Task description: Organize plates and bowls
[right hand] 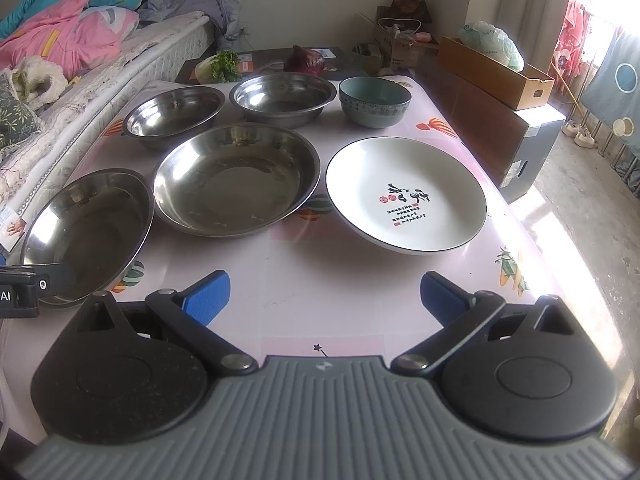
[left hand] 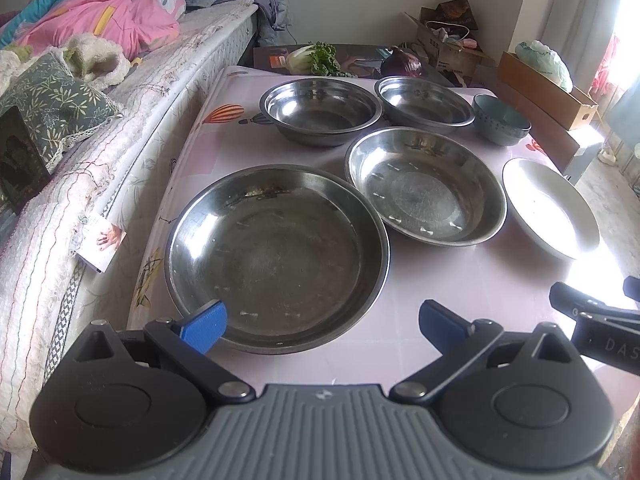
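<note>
Left gripper [left hand: 322,326] wide open, empty; large steel plate [left hand: 276,256] at 11 o'clock, nearer it. Right gripper [right hand: 325,294] wide open, empty.

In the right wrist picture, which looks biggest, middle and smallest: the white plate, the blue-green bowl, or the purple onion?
1. white plate
2. blue-green bowl
3. purple onion
The onion sits farthest away, so it looks smaller than it is.

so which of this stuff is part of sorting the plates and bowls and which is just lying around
For the job:
- four steel dishes, e.g. the nearest one
- white plate
- blue-green bowl

Just lying about:
- leafy greens
- red onion
- cardboard box
- bedding
</note>
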{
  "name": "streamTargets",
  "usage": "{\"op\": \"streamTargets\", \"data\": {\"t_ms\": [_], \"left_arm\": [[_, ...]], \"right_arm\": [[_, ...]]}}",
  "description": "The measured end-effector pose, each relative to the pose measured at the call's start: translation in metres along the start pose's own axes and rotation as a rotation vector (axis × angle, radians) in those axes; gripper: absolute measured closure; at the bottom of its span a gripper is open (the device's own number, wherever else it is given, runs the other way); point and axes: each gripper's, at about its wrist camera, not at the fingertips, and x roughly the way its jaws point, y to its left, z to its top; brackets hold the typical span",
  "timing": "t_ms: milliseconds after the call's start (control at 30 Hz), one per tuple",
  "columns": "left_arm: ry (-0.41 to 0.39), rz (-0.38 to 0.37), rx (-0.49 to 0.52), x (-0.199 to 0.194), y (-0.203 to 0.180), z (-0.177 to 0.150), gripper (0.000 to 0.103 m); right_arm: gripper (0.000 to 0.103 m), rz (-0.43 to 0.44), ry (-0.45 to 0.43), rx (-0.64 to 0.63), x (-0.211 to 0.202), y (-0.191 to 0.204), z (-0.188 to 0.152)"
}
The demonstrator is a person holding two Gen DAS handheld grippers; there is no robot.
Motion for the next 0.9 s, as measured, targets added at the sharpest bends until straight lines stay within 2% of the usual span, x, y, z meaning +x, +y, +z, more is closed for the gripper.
{"op": "streamTargets", "data": {"t_ms": [900], "left_arm": [[0.008,-0.002,0.000,0.0017,-0.0009,-0.0010,0.000]], "right_arm": [[0.001,0.003,0.006,0.000,0.0014,-0.0004,-0.0011]]}}
